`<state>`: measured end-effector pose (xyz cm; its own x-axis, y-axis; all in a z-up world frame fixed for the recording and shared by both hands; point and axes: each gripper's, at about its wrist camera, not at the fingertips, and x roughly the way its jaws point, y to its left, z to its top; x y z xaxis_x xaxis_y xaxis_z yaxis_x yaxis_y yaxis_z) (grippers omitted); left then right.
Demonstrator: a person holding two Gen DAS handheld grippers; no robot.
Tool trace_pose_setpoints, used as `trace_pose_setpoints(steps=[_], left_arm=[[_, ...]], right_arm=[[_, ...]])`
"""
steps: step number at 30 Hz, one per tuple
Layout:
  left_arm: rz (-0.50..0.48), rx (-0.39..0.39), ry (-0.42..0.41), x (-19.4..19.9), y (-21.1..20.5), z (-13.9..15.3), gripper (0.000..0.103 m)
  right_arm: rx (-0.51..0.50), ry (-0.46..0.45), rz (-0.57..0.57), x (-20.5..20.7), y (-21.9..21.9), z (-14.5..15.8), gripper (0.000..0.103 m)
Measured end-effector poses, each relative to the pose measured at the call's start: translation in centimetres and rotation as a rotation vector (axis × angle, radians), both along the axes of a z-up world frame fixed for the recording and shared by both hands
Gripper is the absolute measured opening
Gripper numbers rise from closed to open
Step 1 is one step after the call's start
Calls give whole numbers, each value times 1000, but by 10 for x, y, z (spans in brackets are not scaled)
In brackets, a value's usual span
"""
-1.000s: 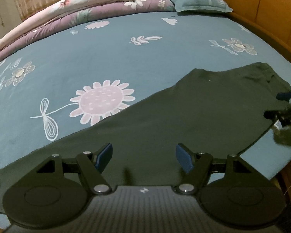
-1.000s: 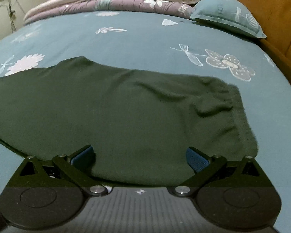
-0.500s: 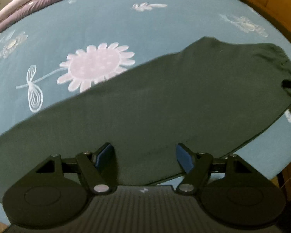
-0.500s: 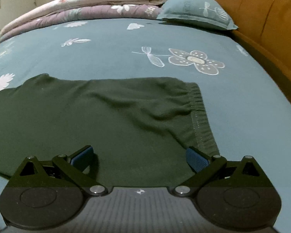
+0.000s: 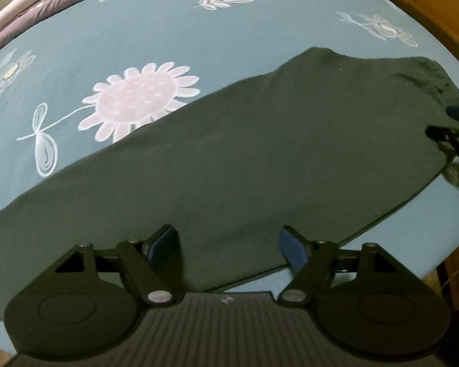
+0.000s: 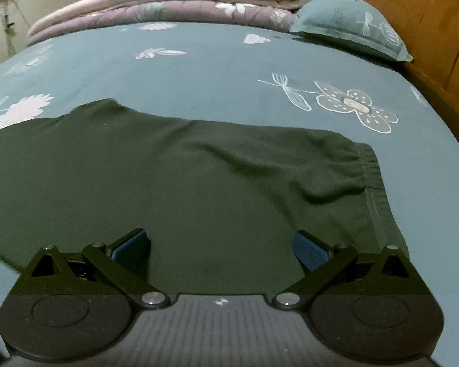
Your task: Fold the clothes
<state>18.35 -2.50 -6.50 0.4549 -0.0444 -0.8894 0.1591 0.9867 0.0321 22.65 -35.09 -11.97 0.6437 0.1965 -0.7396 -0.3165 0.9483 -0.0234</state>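
The blue bed sheet [image 6: 199, 70] is bare and wide past the flat green pants [image 6: 168, 183]. A pillow [image 6: 348, 27] and folded blankets [image 6: 183, 0] block the far end, a wooden headboard [image 6: 428, 24] the right.

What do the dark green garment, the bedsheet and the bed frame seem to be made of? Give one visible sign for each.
Dark green garment: soft matte knit, probably cotton jersey; it wrinkles loosely and has a gathered, stitched waistband.
Bedsheet: smooth woven fabric, probably cotton or a blend; flat teal surface with printed flowers.
Bed frame: wood or wood veneer, glossy; orange-brown panels with sheen.
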Motion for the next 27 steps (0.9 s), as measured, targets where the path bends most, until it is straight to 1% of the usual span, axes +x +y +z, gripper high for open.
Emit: trace_pose_setpoints(steps=[2, 4, 7, 9, 11, 14, 15, 19, 21, 25, 27], left_arm=[[-10, 14, -26, 0, -2, 6, 77], [-19, 28, -44, 3, -5, 10, 77], [-25, 24, -39, 8, -9, 6, 77], [-15, 18, -31, 9, -11, -1, 77], [10, 1, -22, 7, -9, -8, 82], [47, -39, -19, 5, -2, -8, 83], [48, -39, -13, 6, -2, -7, 83], [26, -45, -40, 12, -7, 3, 82], [5, -65, -50, 17, -12, 5, 83], [-22, -39, -27, 23, -18, -6, 84], [-16, -55, -33, 22, -15, -7, 85]], right_arm=[[5, 10, -11, 0, -1, 5, 103], [9, -6, -7, -1, 3, 13, 103], [41, -21, 43, -1, 17, 20, 103], [42, 4, 80, 0, 29, 15, 103], [12, 27, 90, -1, 37, 4, 103], [26, 9, 79, -7, 36, 0, 103], [34, 9, 80, -7, 34, 0, 103], [34, 11, 82, -5, 35, -1, 103], [33, 13, 77, -5, 36, -1, 103], [31, 14, 68, -5, 37, -2, 103], [31, 17, 68, -5, 37, -1, 103]])
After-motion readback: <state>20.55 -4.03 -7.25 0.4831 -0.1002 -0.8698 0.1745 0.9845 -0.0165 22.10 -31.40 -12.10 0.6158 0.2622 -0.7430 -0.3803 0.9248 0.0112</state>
